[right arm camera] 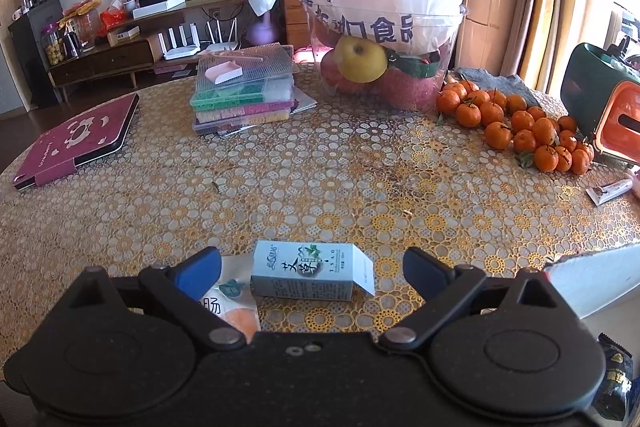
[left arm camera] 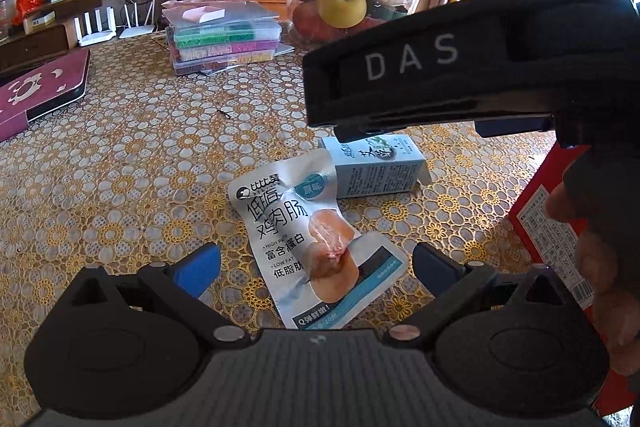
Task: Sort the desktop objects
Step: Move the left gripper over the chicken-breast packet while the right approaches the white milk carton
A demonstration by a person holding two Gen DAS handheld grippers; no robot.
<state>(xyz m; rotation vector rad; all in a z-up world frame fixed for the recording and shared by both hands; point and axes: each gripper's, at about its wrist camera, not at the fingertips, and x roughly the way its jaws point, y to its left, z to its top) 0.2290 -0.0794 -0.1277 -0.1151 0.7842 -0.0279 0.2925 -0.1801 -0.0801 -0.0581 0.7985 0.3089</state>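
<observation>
With both jaws spread and nothing held, the right gripper (right arm camera: 312,273) lines up on the small carton (right arm camera: 310,277) touching the chicken-sausage pouch (left arm camera: 298,239), probably needing descent before closing, left gripper (left arm camera: 316,267) poised over that pouch.

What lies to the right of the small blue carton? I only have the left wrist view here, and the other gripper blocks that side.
Observer: In the right wrist view, a pile of mandarins sits on the table right of the fruit bowl, well beyond the small blue carton.
Operator: Anything further right?
Observer: Yes, a green and orange case stands right behind the mandarins.
Operator: Is the right gripper holding anything?
Observer: No. The right gripper is open, with the carton lying between its fingers, untouched.
Operator: And the left gripper?
Observer: The left gripper is open too, over the sausage packet.
</observation>
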